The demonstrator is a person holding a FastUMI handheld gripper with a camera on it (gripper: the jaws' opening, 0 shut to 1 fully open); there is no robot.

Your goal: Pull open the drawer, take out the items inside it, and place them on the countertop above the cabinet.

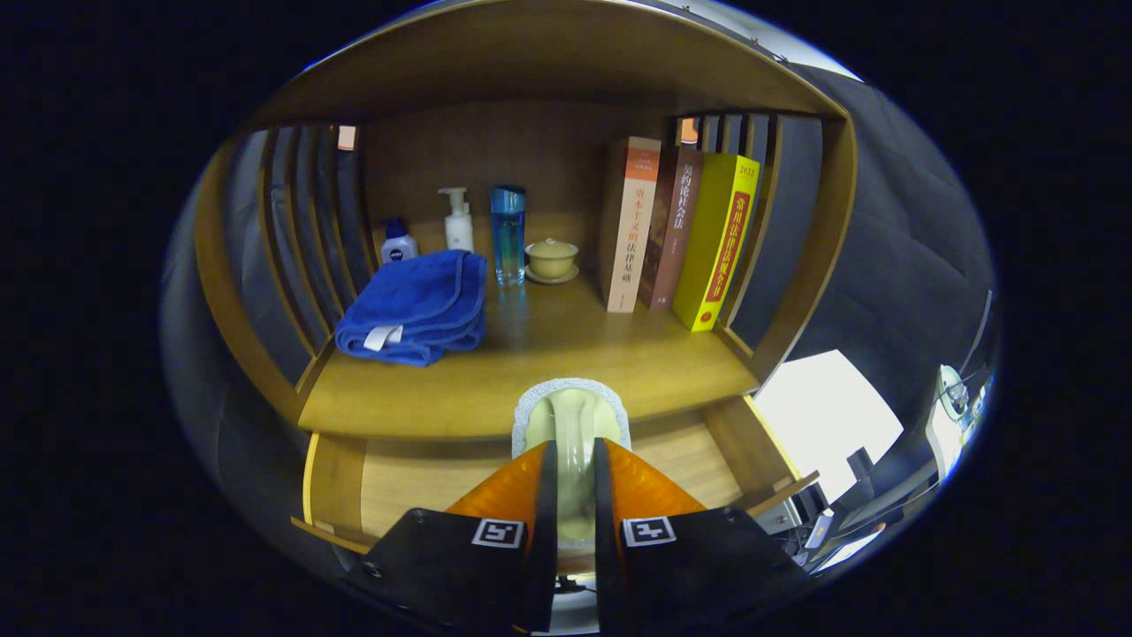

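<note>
Closest in, the gripper (575, 482) is holding a pale green brush-like item (573, 425) between its two fingers, both of them pressing against the narrow handle. The item's wider head, edged with a grey-white fuzzy rim, is sticking out just ahead of the fingertips. What exactly the item is, I cannot tell for sure.

Under and around the fingers the drawer (416, 482) is sitting pulled open, its light wooden floor showing bare on both sides of the gripper. The held item is hanging above the drawer's back edge, right at the front lip of the countertop (531, 372).

On that countertop, to the left and beyond the fingers, a folded blue towel (416, 305) is lying with its white tag facing forward. Behind the towel a small white bottle with a blue cap (399, 243) is standing against the slatted side wall, with a white pump bottle (458, 221) just beside it. Next along, a tall blue bottle (508, 234) is standing upright, and near it a small lidded cup on a saucer (552, 259) is resting.

Further right, three books (681, 234) are standing together, leaning a little, the yellow one nearest the right-hand slats. The wooden back panel (495, 150) is closing off the cabinet behind everything.
</note>
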